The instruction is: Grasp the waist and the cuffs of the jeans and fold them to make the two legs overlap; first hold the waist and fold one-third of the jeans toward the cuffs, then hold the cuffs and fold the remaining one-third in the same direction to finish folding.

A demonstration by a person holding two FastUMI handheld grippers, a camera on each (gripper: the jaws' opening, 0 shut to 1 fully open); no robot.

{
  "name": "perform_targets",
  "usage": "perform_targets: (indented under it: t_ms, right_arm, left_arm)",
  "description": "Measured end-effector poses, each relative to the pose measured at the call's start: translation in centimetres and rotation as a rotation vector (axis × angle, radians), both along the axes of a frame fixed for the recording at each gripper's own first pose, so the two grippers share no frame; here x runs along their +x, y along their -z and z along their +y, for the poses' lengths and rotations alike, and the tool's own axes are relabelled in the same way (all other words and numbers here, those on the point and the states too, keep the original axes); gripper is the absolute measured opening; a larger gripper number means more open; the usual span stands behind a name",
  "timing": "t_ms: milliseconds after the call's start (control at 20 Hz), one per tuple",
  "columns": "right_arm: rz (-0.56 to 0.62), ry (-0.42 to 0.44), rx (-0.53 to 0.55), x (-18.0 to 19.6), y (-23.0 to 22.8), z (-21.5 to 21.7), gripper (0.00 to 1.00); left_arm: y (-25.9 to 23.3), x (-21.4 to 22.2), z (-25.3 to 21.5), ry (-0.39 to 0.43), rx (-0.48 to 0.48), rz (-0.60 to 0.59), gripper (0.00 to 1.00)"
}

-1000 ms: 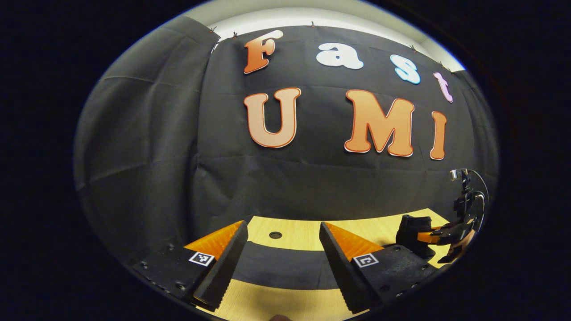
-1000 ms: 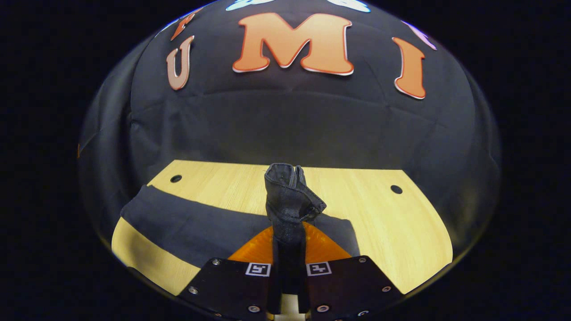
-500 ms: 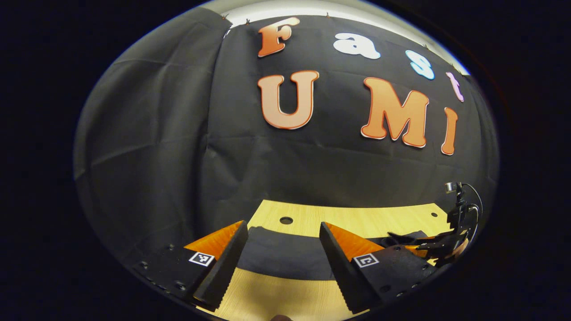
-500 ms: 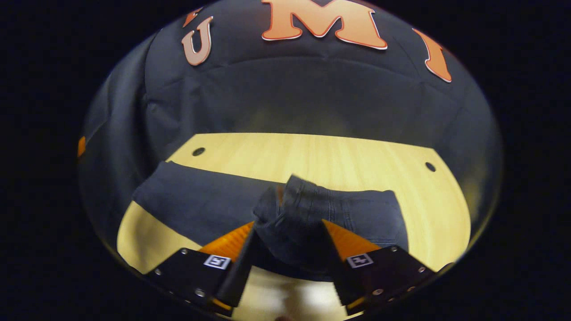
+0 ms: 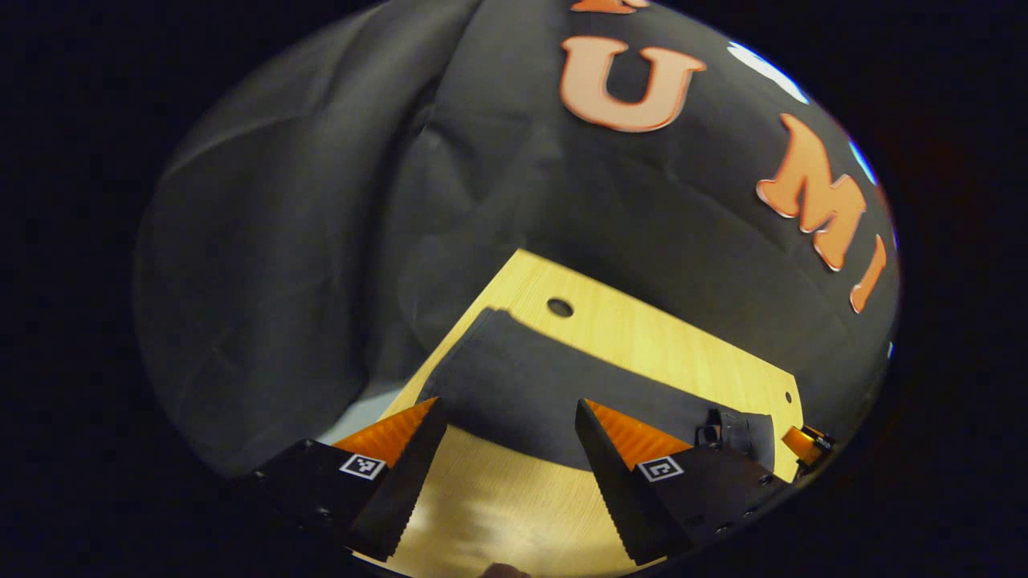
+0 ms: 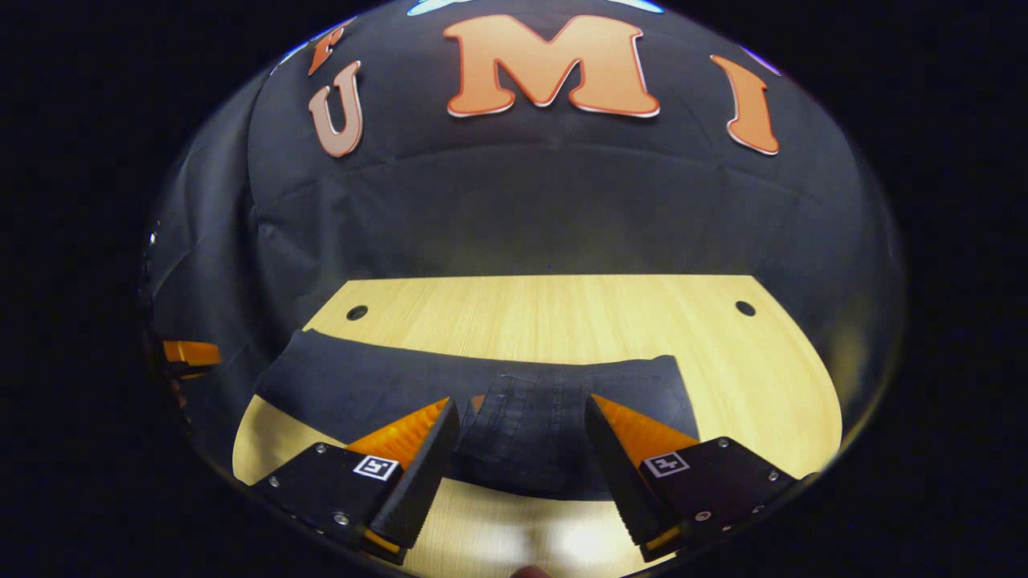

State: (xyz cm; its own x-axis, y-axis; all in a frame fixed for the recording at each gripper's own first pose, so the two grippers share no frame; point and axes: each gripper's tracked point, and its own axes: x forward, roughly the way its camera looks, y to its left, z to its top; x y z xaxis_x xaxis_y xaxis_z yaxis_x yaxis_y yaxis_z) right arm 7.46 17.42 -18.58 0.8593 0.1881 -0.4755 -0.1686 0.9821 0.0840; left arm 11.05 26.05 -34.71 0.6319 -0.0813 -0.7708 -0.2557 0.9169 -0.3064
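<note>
Jeans (image 6: 482, 393): a dark, long strip lying flat across the counter (image 6: 562, 313); in the right gripper view the waist end (image 6: 522, 433) lies doubled back on the strip, its stitching and seams facing up, just ahead of the right tool.
Cuff end (image 5: 482, 345): in the left gripper view it lies flat near the counter's left edge, close to a round hole (image 5: 560, 307) in the wood; single layer as far as I can tell.
Legs: they appear already laid one over the other, since the strip reads as one leg's width; the layers themselves cannot be made out.
Right tool (image 6: 522, 449): fingers spread wide, holding nothing, the folded waist end showing in the gap between them without touching either finger.
Left tool (image 5: 510, 449): fingers spread wide, holding nothing, above bare wood at the near edge of the strip, aimed toward the cuff end.
Step in hand: by my reading the waist third is folded over and let go, and the cuff fold is not yet begun.
Next move calls for: the tools closing on the cuff end, ideally at its two corners, pinching both legs together, then lifting low and carrying it across the folded waist part.
Care needed: a pinch that catches the top layer alone would pull the legs apart; dragging could undo the first fold.
</note>
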Motion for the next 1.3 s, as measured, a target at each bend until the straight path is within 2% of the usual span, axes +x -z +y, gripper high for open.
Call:
perform_targets:
  t_ms: [100,150,350,550,650,750,800,850,900,1000,1100,1150,1200,1300]
  right_arm:
    - [-0.031,0.035,-0.006,-0.9,-1.6,-1.5,0.95]
    - [-0.045,0.05,-0.008,-1.2,-2.4,-2.2,0.95]
    - [-0.087,0.107,-0.014,-3.1,-4.7,-4.8,0.95]
    - [-0.113,0.141,-0.02,-4.5,-6.1,-6.4,0.95]
    - [-0.12,0.154,-0.023,-5.0,-6.4,-6.9,0.95]
    - [-0.131,0.172,-0.027,-5.3,-6.6,-7.4,0.95]
    - [-0.129,0.176,-0.021,-5.5,-6.6,-7.4,0.95]
    - [-0.124,0.182,-0.016,-5.6,-6.3,-7.5,0.95]
    - [-0.118,0.183,-0.009,-5.8,-6.2,-7.5,0.95]
    - [-0.111,0.184,-0.005,-6.4,-5.8,-7.5,0.95]
    - [-0.1,0.176,-0.008,-6.8,-5.4,-7.3,0.95]
    - [-0.094,0.174,-0.009,-6.9,-5.2,-7.2,0.95]
    - [-0.094,0.172,-0.008,-6.9,-5.2,-7.3,0.95]
    - [-0.101,0.171,-0.002,-7.0,-5.4,-7.2,0.95]
  left_arm:
    - [3.8,0.0,0.4,-0.017,-0.016,0.175,0.98]
    - [5.1,0.3,-0.3,-0.02,-0.029,0.226,0.98]
    - [7.6,0.8,-0.1,-0.057,-0.103,0.356,0.99]
    - [9.0,0.7,0.2,-0.11,-0.117,0.457,0.99]
    - [8.9,0.3,0.2,-0.163,-0.117,0.532,0.99]
    - [9.2,0.6,1.0,-0.291,-0.091,0.573,0.99]
    - [9.1,0.8,1.2,-0.344,-0.072,0.59,0.95]
    - [9.3,1.1,1.2,-0.374,-0.038,0.604,0.96]
    - [9.3,1.1,1.2,-0.368,0.005,0.626,0.96]
    - [9.6,1.6,0.8,-0.367,0.032,0.602,0.96]
    - [9.8,2.1,0.1,-0.356,0.038,0.574,0.85]
    - [9.9,2.7,-0.1,-0.317,0.046,0.525,0.81]
    - [10.0,3.8,-1.0,-0.274,0.023,0.457,0.57]
    - [10.0,4.5,-1.0,-0.185,0.093,0.398,0.1]
